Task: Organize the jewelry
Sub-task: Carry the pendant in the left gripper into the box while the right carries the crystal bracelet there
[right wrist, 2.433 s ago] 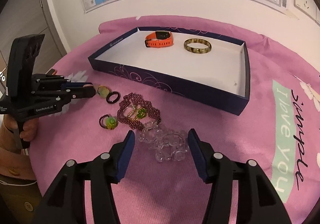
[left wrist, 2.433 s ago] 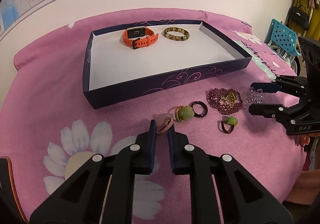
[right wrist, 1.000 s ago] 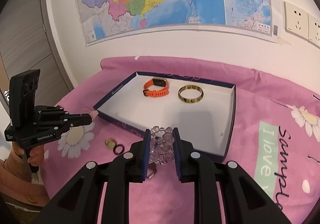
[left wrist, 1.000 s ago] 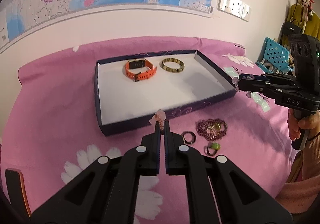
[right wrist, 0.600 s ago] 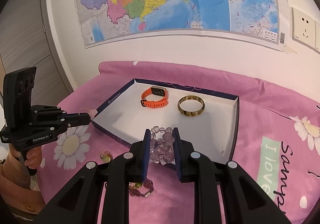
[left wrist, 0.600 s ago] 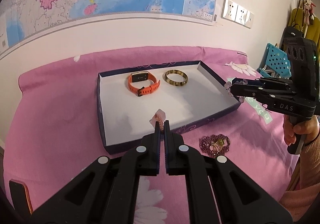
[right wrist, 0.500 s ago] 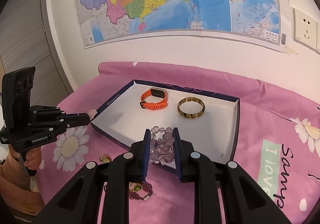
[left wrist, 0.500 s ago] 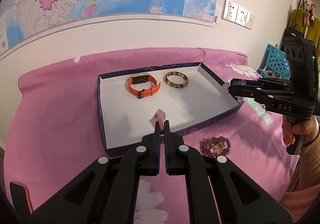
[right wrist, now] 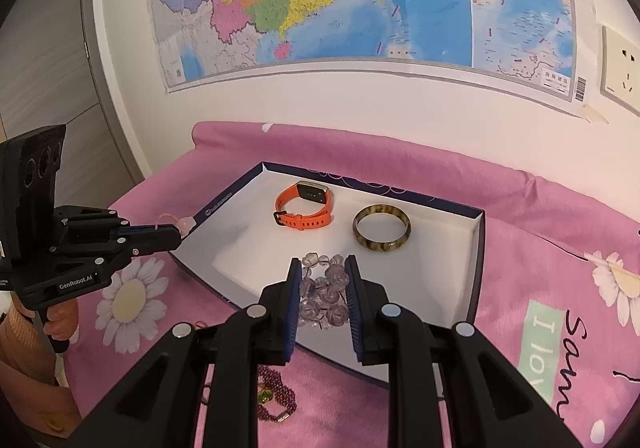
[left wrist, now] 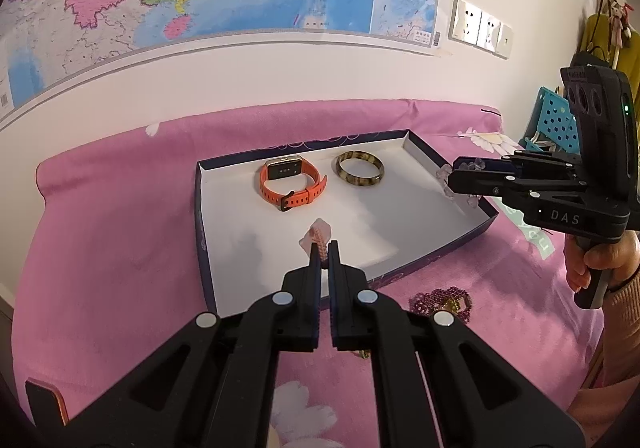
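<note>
A dark blue box (left wrist: 440, 248) (right wrist: 476, 280) with a white floor lies on the pink cloth. Inside it rest an orange watch (left wrist: 290, 184) (right wrist: 304, 208) and a mottled bangle (left wrist: 359, 173) (right wrist: 382, 233). My left gripper (left wrist: 324, 246) (right wrist: 178, 236) is shut on a small pink bracelet (left wrist: 319, 234) (right wrist: 182, 225), held above the box's near left part. My right gripper (right wrist: 323, 266) (left wrist: 454, 178) is shut on a clear bead bracelet (right wrist: 323, 298) (left wrist: 444, 173), held over the box's right side.
A purple bead bracelet (left wrist: 442, 300) (right wrist: 276, 398) lies on the cloth in front of the box. A map and wall sockets (left wrist: 480, 28) hang behind. A blue perforated chair (left wrist: 554, 124) stands at the right. A person's hand (left wrist: 592, 260) grips the right handle.
Both grippers, each still shut on its bracelet, have moved forward from the cloth's near side to above the box. The loose rings have slipped out of the left wrist view.
</note>
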The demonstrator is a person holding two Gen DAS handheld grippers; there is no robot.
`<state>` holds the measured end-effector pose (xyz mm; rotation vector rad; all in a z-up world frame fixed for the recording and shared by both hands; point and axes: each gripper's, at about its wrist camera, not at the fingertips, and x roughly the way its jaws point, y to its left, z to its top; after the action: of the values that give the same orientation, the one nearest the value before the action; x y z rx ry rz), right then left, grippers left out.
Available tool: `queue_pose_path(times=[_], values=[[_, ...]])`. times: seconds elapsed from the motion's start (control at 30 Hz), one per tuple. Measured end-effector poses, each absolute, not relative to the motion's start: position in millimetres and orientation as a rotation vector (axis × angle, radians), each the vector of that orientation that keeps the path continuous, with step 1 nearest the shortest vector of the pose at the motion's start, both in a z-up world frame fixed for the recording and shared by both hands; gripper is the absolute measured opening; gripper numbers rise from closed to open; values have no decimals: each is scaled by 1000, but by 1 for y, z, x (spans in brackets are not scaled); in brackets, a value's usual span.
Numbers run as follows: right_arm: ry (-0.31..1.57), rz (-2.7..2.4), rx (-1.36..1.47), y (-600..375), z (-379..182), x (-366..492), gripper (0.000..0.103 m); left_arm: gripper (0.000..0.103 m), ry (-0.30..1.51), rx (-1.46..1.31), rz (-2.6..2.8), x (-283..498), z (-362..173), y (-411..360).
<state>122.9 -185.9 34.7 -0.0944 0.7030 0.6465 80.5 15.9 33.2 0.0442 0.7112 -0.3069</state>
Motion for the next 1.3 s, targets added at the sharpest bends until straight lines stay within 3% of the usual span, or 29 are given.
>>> queue_pose_path(times=[1.3], values=[[763,625,-138,-160,13,165,20,4,781,55,-297,125,19,2]])
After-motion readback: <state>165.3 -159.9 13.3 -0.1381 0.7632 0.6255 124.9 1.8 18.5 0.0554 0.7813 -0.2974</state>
